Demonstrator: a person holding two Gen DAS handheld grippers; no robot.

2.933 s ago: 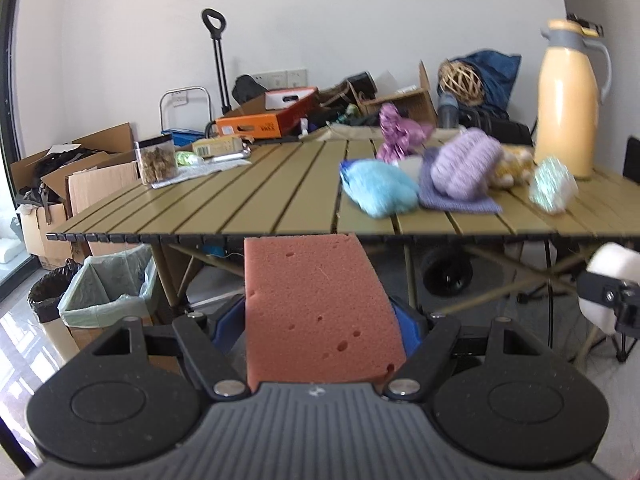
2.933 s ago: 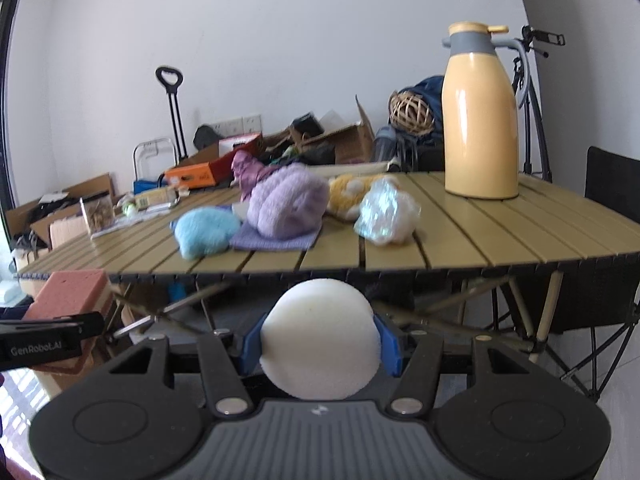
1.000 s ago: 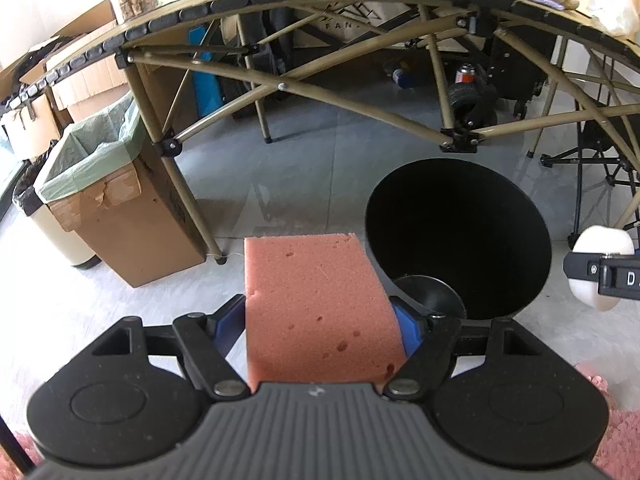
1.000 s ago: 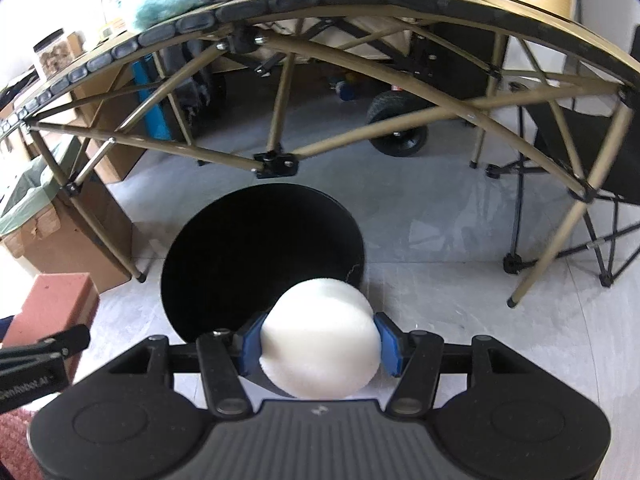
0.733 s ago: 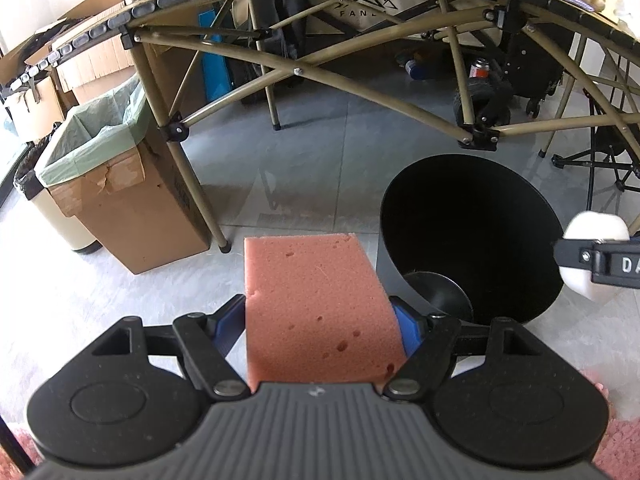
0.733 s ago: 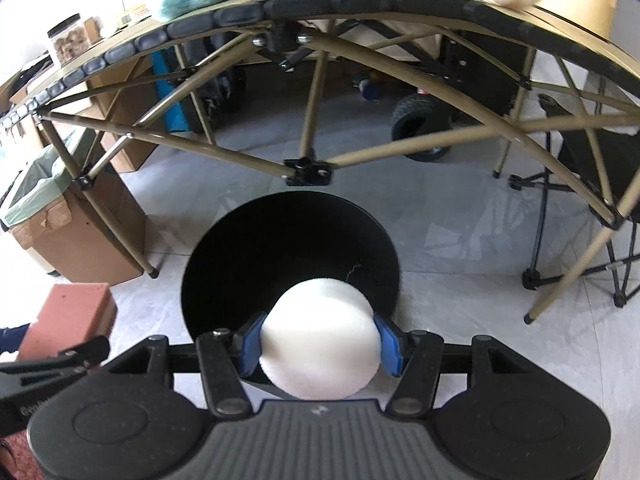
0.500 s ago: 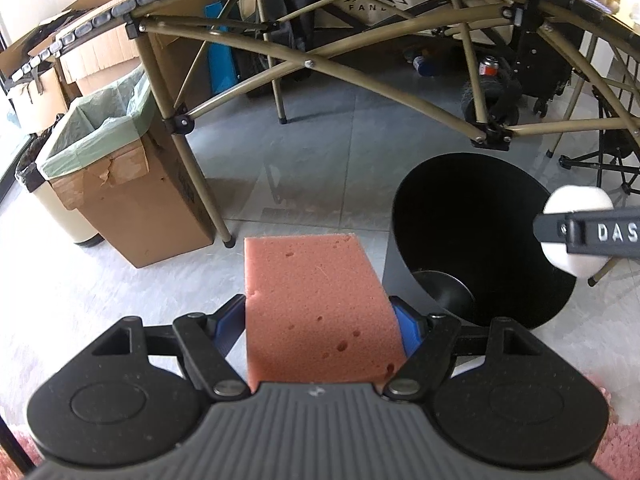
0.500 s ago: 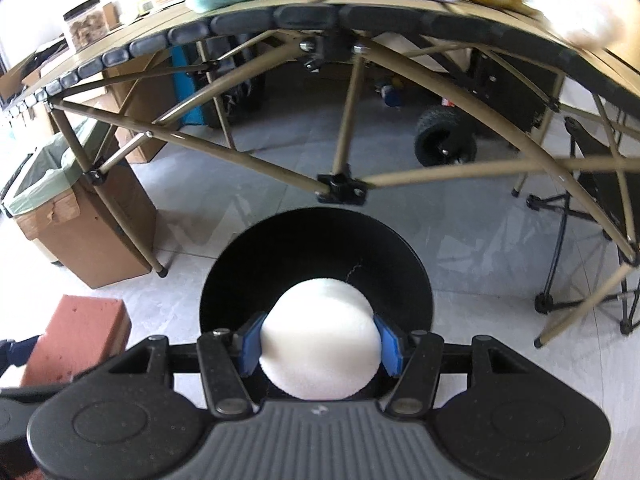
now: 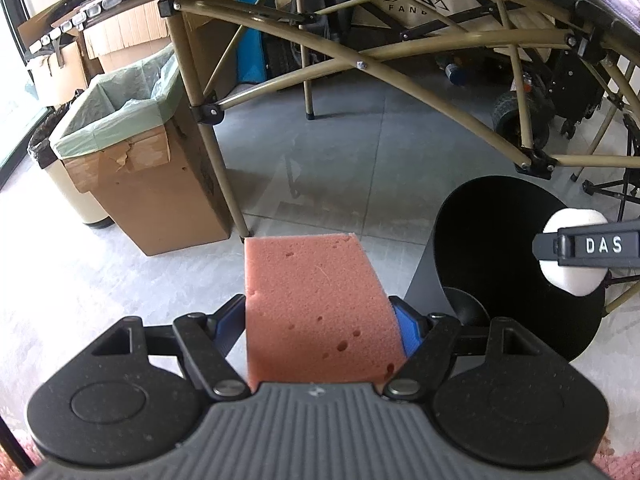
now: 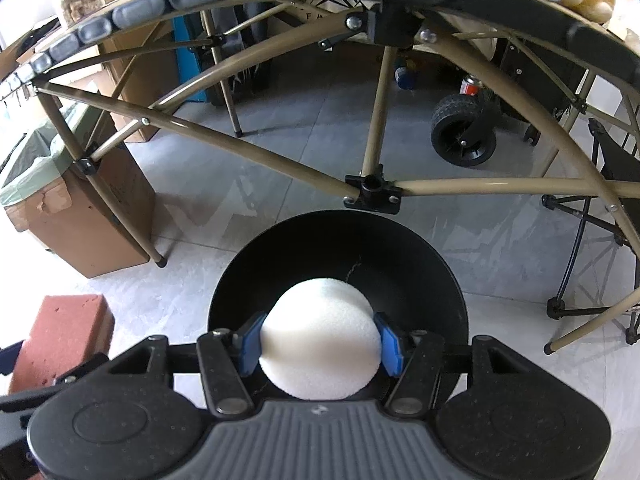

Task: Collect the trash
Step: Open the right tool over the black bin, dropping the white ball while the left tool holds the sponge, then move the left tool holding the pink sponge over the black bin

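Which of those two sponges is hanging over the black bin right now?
The round white sponge, in the right gripper, sits above the black bin. The pink block sponge in the left gripper is beside it, over floor.

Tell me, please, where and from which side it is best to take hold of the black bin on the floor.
Grip the black bin by its thin upper rim, coming from above with one finger inside and one outside. It stands upright with its mouth open, and its round body looks too wide to pinch. The near edge seems freest; a table brace hangs over the far rim.
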